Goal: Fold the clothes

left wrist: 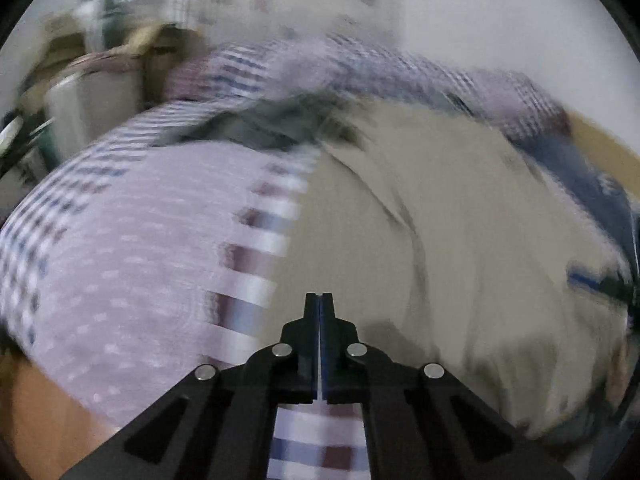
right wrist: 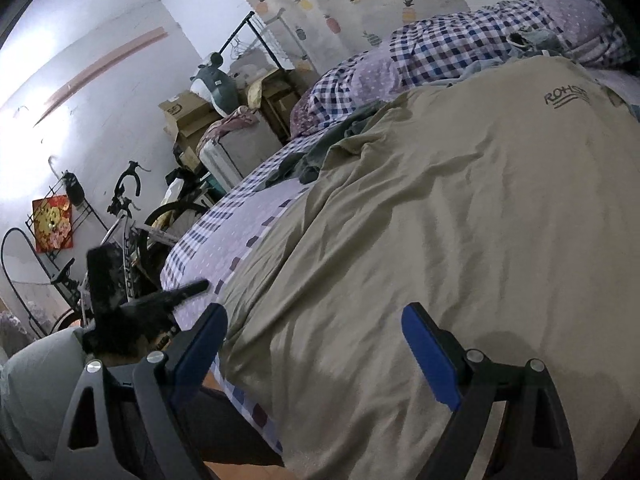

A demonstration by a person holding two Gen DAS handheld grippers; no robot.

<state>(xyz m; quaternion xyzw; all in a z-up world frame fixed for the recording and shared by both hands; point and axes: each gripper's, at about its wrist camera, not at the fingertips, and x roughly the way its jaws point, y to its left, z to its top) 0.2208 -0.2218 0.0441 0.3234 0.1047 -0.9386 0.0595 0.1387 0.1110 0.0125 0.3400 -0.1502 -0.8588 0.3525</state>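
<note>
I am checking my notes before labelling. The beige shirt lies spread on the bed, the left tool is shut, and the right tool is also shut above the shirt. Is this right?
Not quite. The right tool is open: the right wrist view shows its two blue pads wide apart above the beige shirt. The rest holds: the shirt lies spread on the bed, and the left tool is shut.

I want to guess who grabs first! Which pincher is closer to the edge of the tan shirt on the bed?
Left, probably. The left gripper, shut, points right at the tan shirt edge beside the checked sheet. The right gripper, open, hovers over the shirt's near part.
</note>
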